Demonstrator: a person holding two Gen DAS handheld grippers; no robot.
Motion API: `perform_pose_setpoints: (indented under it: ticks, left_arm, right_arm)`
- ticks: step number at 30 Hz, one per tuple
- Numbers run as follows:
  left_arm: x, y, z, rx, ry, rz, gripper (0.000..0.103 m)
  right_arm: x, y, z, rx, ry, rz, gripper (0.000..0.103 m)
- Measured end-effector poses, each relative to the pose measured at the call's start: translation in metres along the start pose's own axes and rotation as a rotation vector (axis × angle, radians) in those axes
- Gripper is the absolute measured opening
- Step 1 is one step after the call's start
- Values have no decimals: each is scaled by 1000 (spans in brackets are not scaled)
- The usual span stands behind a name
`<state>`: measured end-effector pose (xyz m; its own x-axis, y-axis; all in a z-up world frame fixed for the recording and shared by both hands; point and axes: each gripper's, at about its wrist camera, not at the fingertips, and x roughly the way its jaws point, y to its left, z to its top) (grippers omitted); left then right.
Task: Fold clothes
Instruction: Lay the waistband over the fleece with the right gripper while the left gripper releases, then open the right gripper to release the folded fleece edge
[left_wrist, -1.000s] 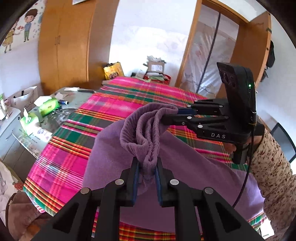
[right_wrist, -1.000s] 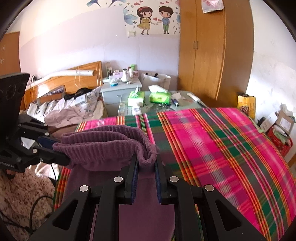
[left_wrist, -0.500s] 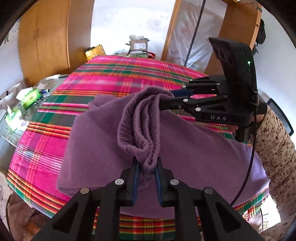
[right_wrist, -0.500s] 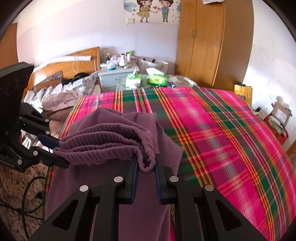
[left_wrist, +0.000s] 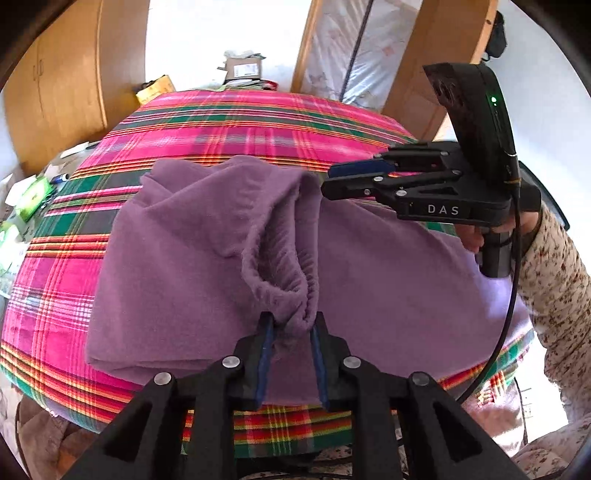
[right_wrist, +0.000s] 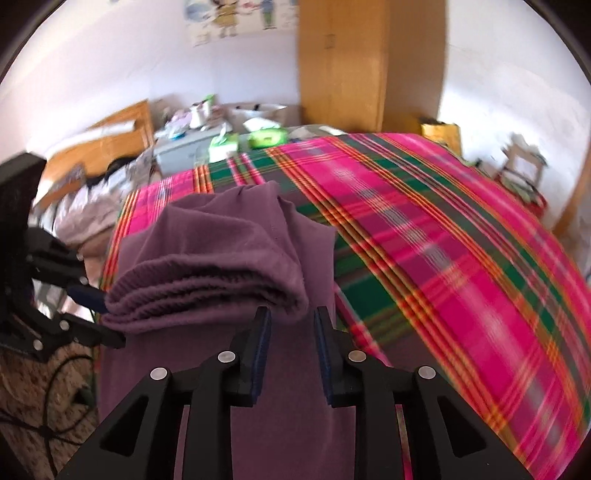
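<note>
A home bedroom is showing here: a plaid-covered bed (right_wrist: 461, 236), a wooden wardrobe (right_wrist: 343, 62), a cartoon wall sticker (right_wrist: 236, 16) and a cluttered nightstand (right_wrist: 184, 147).

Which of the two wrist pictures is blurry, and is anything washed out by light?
Right wrist view: motion-smeared, the plaid cover streaked and the wall picture soft. Left wrist view: sharp on the purple garment, but the far wall is blown out white. Both bend straight edges, fisheye style.
</note>
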<state>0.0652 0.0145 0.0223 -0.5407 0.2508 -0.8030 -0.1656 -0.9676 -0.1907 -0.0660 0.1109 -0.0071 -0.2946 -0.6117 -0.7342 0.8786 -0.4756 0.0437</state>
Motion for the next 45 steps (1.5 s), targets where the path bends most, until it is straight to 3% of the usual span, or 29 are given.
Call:
perform_pose_setpoints:
  ticks: [3,7,14,17,21,23,27,38,40,42,45]
  left_arm:
    - [-1,3,-1,26,5,-30,22]
    - [0,4,-6,59,35,-105,22]
    - [-19,19,-14,89,-3,-187,22]
    - [-38,48,-14,26,-73,-175,22]
    - [-46,104,-15,-135,-114,-109,22]
    - [-48,136,-17,-230,-121,-58,22]
    - [-51,174,-23,-324,-137,-38,23]
    - [-16,183,-8,-319,-51,-63,23]
    - [-12,185,-8,-322,-35,-87,22]
    - [-12,182,-8,-313,-25,-93,23]
    - [-10,181,-8,-303,-12,-109,23]
  right_arm:
    - [-12,1,-5,118,-26,-18,25]
    - [-21,5,-10,289,-79,61,25]
    - [-19,13,-15,518,-137,165,34]
    - [-20,7,-12,582,-167,116,38]
    - [-5,-6,-21,770,-166,182,39]
    - [2,-6,-23,795,-159,196,40]
    - [7,5,-20,794,-179,229,41]
    - [20,13,-11,862,-191,203,41]
    - [24,13,-9,864,-172,170,37]
    - [23,15,-6,840,-178,109,7]
    - [15,18,-3,804,-213,52,6]
